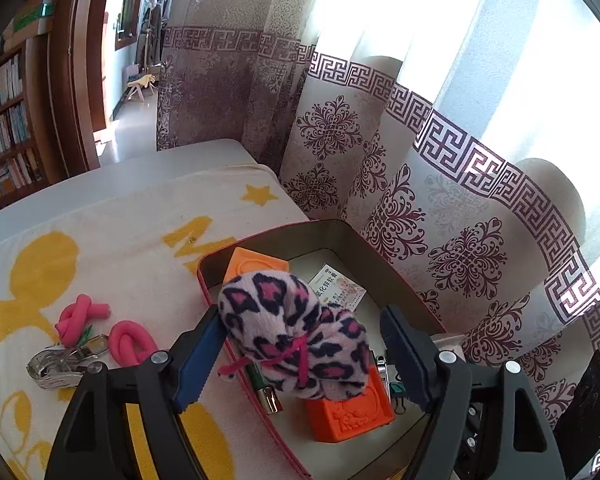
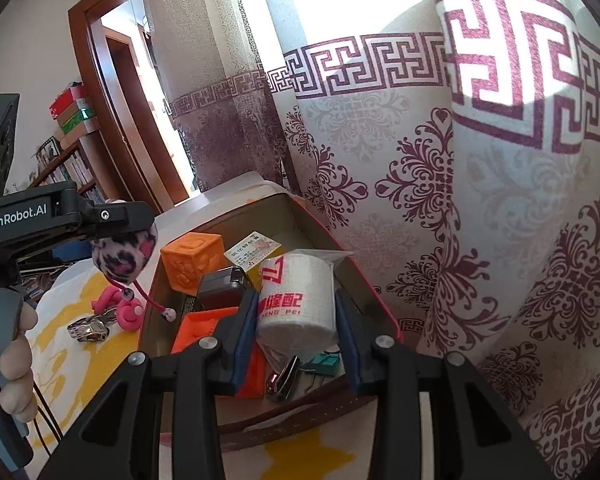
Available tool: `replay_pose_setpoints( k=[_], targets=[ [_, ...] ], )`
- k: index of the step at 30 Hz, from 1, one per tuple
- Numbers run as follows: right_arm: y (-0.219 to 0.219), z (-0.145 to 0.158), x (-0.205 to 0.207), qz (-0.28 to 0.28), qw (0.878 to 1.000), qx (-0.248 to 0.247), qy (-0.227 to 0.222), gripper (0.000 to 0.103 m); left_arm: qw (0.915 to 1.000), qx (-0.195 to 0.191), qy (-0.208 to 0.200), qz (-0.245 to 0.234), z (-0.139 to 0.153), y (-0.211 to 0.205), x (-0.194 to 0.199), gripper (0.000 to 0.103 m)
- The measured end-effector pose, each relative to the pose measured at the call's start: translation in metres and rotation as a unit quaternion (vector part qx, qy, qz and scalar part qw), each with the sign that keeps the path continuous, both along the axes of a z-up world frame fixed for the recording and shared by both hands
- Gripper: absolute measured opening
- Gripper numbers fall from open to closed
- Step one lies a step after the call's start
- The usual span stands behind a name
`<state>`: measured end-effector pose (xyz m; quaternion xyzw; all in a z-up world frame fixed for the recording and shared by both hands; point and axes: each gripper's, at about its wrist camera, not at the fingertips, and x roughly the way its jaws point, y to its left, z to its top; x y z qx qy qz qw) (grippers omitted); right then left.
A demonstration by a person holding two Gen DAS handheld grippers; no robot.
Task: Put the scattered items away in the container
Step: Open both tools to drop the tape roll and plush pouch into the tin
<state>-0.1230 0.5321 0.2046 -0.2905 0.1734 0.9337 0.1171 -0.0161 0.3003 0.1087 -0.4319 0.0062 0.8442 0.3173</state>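
A red-rimmed tin container (image 1: 216, 258) (image 2: 300, 208) stands on the towel by the curtain. My left gripper (image 1: 300, 356) is wide open over its left rim; a leopard-print plush (image 1: 296, 328) hangs between the fingers, touching the left finger, seemingly loose. In the right wrist view the plush (image 2: 124, 254) hangs under the left gripper. My right gripper (image 2: 296, 328) is shut on a wrapped toilet paper roll (image 2: 298, 296) above the container. Inside lie two orange blocks (image 2: 192, 260) (image 1: 348, 412), a small box (image 1: 336, 286), a dark box (image 2: 220, 286) and clips (image 2: 324, 362).
Two pink foam curlers (image 1: 82, 314) (image 1: 130, 340) and a metal clip (image 1: 60, 364) lie on the yellow-and-white towel (image 1: 120, 220) left of the container. A patterned curtain (image 1: 440, 200) hangs close behind it. A bookshelf (image 1: 4, 120) and doorway are at the far left.
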Motion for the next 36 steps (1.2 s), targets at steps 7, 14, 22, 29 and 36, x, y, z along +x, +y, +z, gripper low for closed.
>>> replay_pose_setpoints(
  k=[7, 14, 22, 29, 36],
  targets=[
    [0.003, -0.003, 0.001, -0.005, 1.0, -0.012, 0.005, 0.062, 0.9997, -0.006, -0.02, 0.013, -0.017, -0.01, -0.004, 0.08],
    [-0.002, -0.002, 0.0, 0.003, 1.0, -0.016, 0.008, 0.062, 0.9991, -0.015, -0.016, 0.036, -0.02, -0.028, -0.008, 0.08],
    [-0.005, 0.0, 0.001, 0.009, 1.0, -0.019, 0.014, 0.062, 0.9965, -0.06, -0.001, 0.058, -0.034, -0.034, -0.014, 0.08],
    [-0.009, 0.002, 0.002, 0.01, 1.0, -0.011, 0.017, 0.062, 0.9932, -0.099, -0.009, 0.06, -0.059, -0.022, -0.031, 0.08],
    [-0.009, 0.004, 0.004, 0.006, 1.0, -0.008, 0.021, 0.062, 0.9917, -0.115, -0.001, 0.058, -0.064, -0.019, -0.036, 0.093]
  ],
)
